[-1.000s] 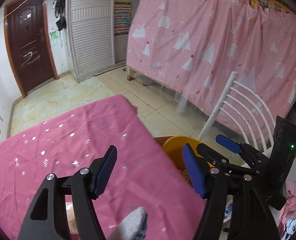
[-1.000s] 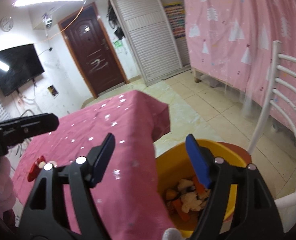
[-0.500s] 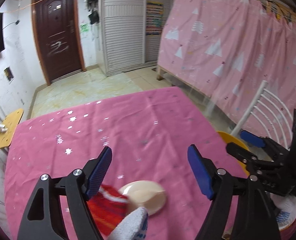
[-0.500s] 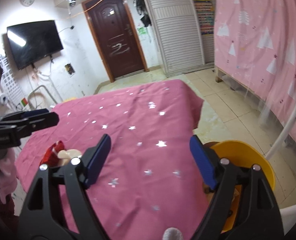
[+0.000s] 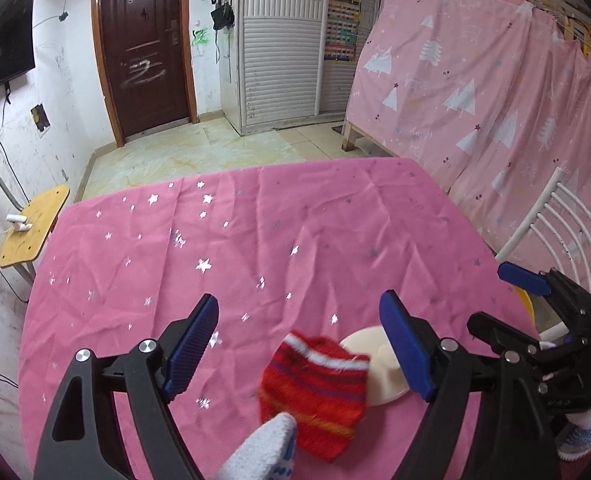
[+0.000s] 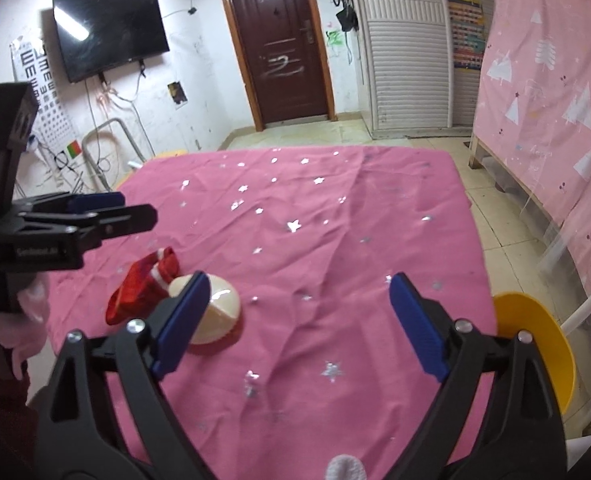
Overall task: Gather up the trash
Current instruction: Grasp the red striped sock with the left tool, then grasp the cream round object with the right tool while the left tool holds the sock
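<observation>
While both sets of tongs are held wide open and empty above the pink-clothed table (image 5: 335,220), the left gripper (image 5: 299,346) is judged to be lining up on the red knitted sock (image 5: 313,394), which is seen touching a cream disc (image 6: 215,308) near the table's near edge, so a descent and closing would be called for, then a carry to the yellow bin (image 6: 535,344) beside the right edge, where the right gripper (image 6: 295,322) hovers.

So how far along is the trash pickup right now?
Nearly done, by the look of it. Nothing is in hand: left tool and right tool are both open. Left on the pink tablecloth: a red sock touching a cream dish. The yellow bin waits beside the table.
</observation>
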